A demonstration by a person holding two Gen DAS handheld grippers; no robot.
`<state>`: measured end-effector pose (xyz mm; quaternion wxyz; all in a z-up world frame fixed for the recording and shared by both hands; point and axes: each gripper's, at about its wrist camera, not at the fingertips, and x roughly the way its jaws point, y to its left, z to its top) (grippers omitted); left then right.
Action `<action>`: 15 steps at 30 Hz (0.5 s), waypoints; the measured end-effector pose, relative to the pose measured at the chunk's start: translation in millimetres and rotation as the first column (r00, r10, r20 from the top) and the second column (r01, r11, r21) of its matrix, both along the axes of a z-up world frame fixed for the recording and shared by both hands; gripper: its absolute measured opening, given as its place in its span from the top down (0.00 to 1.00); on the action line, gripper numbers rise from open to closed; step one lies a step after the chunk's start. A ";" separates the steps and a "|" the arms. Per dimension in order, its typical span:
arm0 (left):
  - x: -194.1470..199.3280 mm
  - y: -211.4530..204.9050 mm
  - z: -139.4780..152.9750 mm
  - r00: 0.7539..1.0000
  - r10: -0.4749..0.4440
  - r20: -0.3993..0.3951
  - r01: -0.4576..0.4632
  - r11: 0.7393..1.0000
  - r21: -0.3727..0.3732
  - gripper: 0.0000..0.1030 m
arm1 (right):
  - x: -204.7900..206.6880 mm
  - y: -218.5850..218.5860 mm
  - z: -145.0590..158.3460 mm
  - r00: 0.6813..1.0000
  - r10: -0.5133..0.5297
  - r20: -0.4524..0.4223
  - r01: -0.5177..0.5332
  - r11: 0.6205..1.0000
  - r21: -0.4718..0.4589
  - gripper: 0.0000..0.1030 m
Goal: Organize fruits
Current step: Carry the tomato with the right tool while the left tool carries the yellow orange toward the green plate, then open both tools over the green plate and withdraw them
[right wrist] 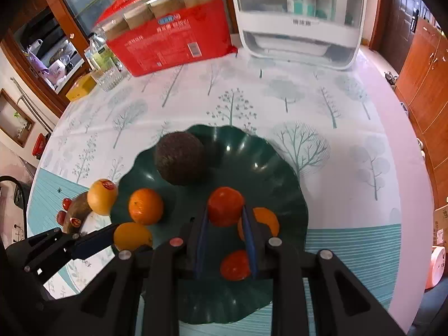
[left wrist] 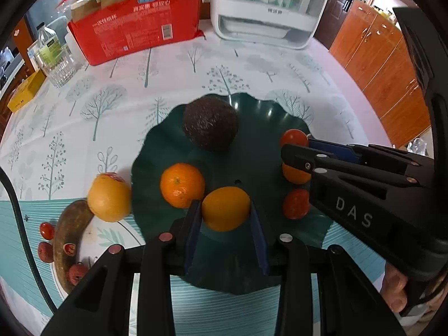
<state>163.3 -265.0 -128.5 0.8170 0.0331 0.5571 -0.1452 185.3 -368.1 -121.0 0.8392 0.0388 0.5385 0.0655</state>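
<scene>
**A:** Over a dark green scalloped plate [left wrist: 280,112] on a tree-print tablecloth [left wrist: 126,98], two hand-held grippers carry fruit. The left gripper [left wrist: 225,210] is clamped on a yellow-orange citrus [left wrist: 225,208], its blue pads pressing both sides of the fruit at the plate's six o'clock edge.

**B:** And the right gripper [right wrist: 225,210]?

**A:** Its fingers grip a small red tomato [right wrist: 225,205] above the plate's right half, at about four o'clock. Below it lie an orange fruit [right wrist: 264,218] and a second red tomato [right wrist: 235,264].

**B:** What already sits on the plate?

**A:** A dark, rough-skinned avocado [left wrist: 210,123] at eleven o'clock and a mandarin [left wrist: 182,184] at eight o'clock.

**B:** Anything off the plate?

**A:** At nine o'clock, just beside the rim, a stickered yellow orange [left wrist: 109,197] leans on a long brown fruit [left wrist: 70,238], with small red fruits [left wrist: 46,229] around it. A red carton [left wrist: 134,28] and a white appliance [left wrist: 268,8] stand at twelve o'clock.
</scene>
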 end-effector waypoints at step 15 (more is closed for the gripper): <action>-4.2 -4.3 -3.1 0.999 0.048 0.016 -0.049 0.997 0.054 0.25 | -1.9 0.3 -3.2 0.999 0.041 -0.009 -0.041 0.999 -0.010 0.64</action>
